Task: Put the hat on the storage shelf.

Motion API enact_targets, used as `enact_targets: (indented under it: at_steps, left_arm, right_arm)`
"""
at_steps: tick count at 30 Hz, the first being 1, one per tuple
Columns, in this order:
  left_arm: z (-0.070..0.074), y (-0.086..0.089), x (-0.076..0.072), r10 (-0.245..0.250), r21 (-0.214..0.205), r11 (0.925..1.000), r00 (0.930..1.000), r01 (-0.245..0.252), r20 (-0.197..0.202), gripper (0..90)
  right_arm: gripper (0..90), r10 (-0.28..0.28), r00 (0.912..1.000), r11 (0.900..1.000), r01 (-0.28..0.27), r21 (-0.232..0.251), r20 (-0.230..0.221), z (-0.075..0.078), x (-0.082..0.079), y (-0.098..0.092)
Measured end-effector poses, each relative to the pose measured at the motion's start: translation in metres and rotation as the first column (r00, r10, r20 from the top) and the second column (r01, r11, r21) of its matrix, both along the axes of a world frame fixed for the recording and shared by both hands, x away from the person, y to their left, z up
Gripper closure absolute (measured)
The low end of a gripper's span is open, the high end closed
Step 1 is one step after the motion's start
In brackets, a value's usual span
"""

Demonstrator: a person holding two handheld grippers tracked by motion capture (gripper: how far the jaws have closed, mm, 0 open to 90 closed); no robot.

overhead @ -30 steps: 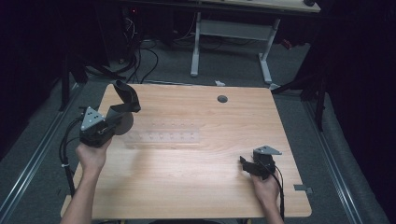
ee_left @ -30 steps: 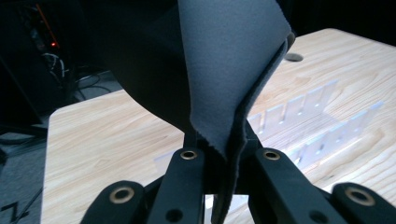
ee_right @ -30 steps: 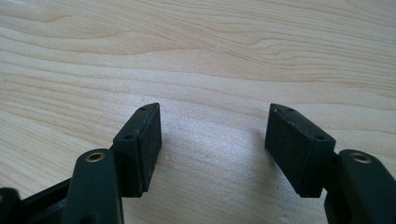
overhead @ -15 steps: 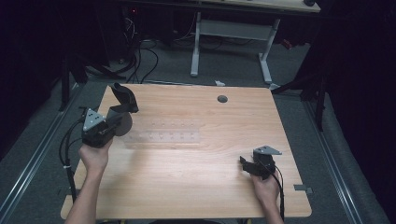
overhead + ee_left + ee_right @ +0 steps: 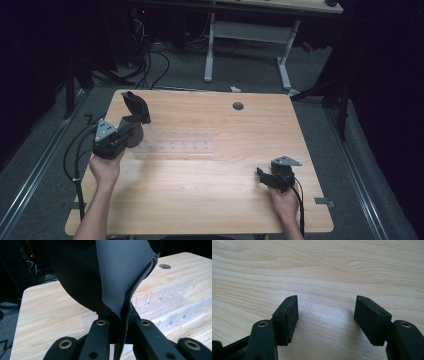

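Item 1, left tool [image 5: 131,129]: jaws are closing hard on a piece of dark grey fabric [image 5: 120,272], pinching it at its lower edge. The fabric is standing up above the jaws in a loose fold and drooping over at the top, clear of the tabletop [image 5: 210,195]; in the left gripper view it is hanging directly ahead of the jaws.

Item 2, right tool [image 5: 325,315]: jaws are standing wide, nothing between the pads [image 5: 291,315], bare wood beneath them. In the high view it is resting low near the front right of the tabletop, well apart from the left tool.

Item 3, clear slotted rack [image 5: 180,146]: lying flat on the tabletop just beyond and to the right of the left tool, its two rows of upright dividers running away from the jaws in the left gripper view. Not touching the fabric as far as can be told.

Item 4, round cable hole [image 5: 238,106]: set in the wood far beyond the rack.

Step in hand, as judged: the fabric is being carried aloft by one tool alone, seemingly toward or beside the rack.

Next move, as judged: the hanging fold is calling for a second grip or a careful lowering; the free right tool would need to cross the tabletop to take a loose edge, since limp cloth held at one point is liable to swing and bunch.
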State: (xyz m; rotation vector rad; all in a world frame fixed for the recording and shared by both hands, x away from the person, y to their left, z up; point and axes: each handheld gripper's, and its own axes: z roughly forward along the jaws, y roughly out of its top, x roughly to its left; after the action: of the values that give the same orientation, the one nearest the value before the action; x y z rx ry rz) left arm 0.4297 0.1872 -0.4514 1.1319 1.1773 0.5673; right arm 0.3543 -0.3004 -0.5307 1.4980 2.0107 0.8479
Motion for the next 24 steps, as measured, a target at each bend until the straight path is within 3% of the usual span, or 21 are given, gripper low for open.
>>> enact_targets:
  at_steps: [8,19,24]
  left_arm:
    - [-0.016,-0.001,-0.002,-0.001,-0.015,0.9999,0.9996,0.001,-0.027,86.0]
    - [-0.022,0.007,-0.006,0.016,-0.039,0.9991,0.9979,-0.018,-0.063,84.3]
    - [-0.021,0.01,-0.005,0.012,-0.055,0.9983,0.9966,-0.016,-0.082,75.3]
  right_arm:
    - [36.3,-0.001,1.0,1.0,0.001,0.0,0.0,0.0,0.0,0.0]
    - [36.3,-0.001,1.0,1.0,0.001,0.0,0.0,0.0,0.0,0.0]
    - [36.3,-0.001,1.0,1.0,0.001,0.001,0.0,0.0,0.0,0.0]
